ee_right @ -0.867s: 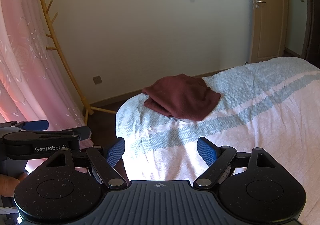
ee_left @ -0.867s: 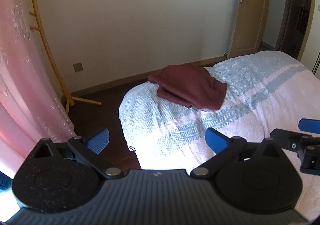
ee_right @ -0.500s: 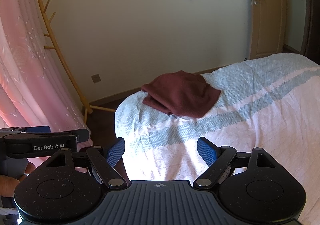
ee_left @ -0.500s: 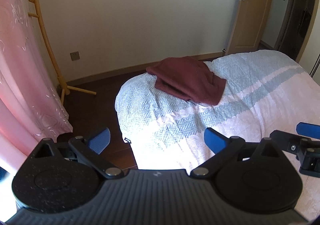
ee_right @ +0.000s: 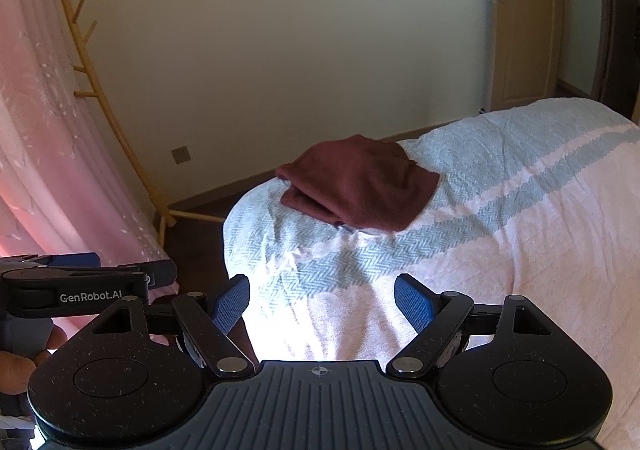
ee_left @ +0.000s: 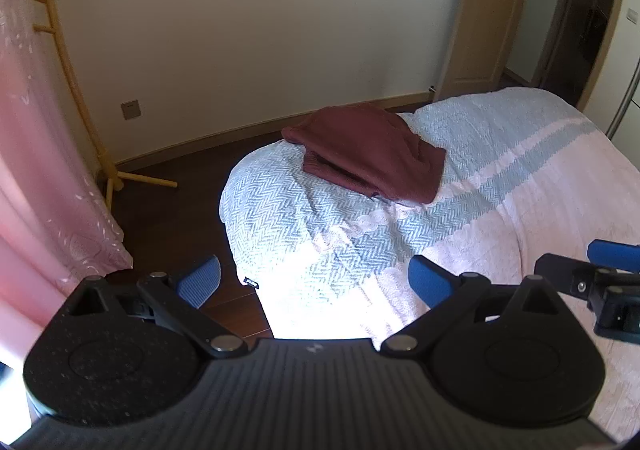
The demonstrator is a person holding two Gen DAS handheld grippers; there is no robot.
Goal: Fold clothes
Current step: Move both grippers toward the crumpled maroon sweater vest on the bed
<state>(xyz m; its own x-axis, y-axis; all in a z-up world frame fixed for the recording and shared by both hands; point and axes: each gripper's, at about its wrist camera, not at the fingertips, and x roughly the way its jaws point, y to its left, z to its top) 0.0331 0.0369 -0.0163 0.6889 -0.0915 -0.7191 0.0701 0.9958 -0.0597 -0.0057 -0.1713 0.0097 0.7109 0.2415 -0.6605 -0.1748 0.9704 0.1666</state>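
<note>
A dark red garment [ee_left: 368, 153] lies folded into a compact stack near the far corner of the bed [ee_left: 520, 209]; it also shows in the right wrist view [ee_right: 360, 181]. My left gripper [ee_left: 314, 282] is open and empty, held well short of the garment over the bed's near corner. My right gripper [ee_right: 322, 304] is open and empty, also back from the garment. The right gripper shows at the right edge of the left wrist view [ee_left: 600, 274]. The left gripper shows at the left edge of the right wrist view [ee_right: 80, 282].
The bed has a pink and pale blue herringbone cover [ee_right: 520, 230]. A pink curtain [ee_left: 44, 169] and a wooden coat stand [ee_left: 84, 97] are at the left. Dark wood floor [ee_left: 180, 205] lies between them and the bed. A door [ee_left: 480, 9] is at the back right.
Both grippers have tilted and drifted slightly, so the garment sits a little lower in the views. Both stay open and empty. The garment has not moved.
</note>
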